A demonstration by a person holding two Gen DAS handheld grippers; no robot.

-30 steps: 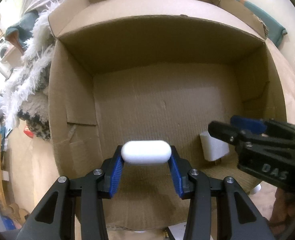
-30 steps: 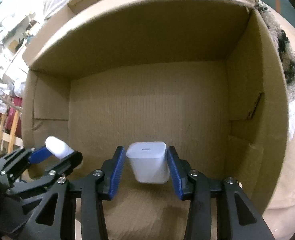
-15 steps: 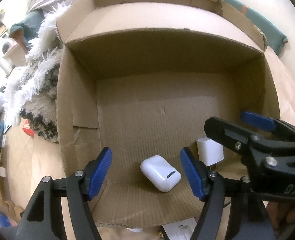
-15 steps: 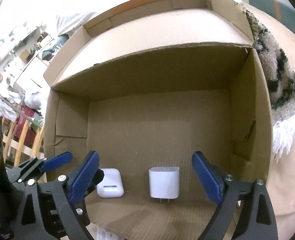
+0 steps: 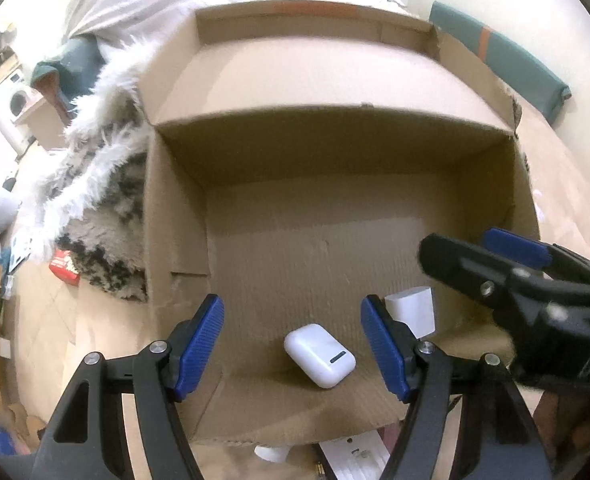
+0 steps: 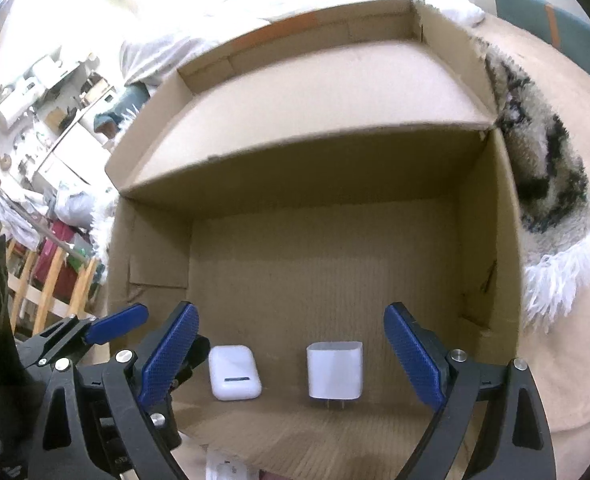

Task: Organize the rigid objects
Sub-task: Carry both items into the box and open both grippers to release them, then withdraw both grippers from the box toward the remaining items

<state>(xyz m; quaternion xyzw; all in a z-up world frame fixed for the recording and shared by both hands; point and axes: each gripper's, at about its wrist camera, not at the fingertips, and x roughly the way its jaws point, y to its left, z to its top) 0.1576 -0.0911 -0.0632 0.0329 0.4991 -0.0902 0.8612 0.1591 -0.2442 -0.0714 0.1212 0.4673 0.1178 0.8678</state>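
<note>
- While both grippers are hanging over the cardboard box, the white earbud case is lying flat on the box floor, seen between the left gripper fingers but below them and touched by neither pad.
- Beside it, close but apart, the white charger plug is standing on its metal prongs, framed by the right gripper fingers, which are gaping wide and gripping nothing.
- The left gripper's fingers are likewise standing open and empty, with the case sitting nearer the right-hand pad in the left wrist view.
- The case is looking smooth and glossy, a rounded pebble shape with a small dark bar on its front; the plug is showing as a matte, square-edged block with softened corners.
- Both grippers are showing ribbed blue pads on black plastic arms fixed with silver screws.
- The box is appearing as brown corrugated card, its floor faintly ribbed, its flaps folded outward and its walls creased.
- Outside the box, a shaggy rug in white, grey and black is lying against it, fringed with long white fibres.
- Under the box's near edge, white paper packaging is partly showing.
</note>
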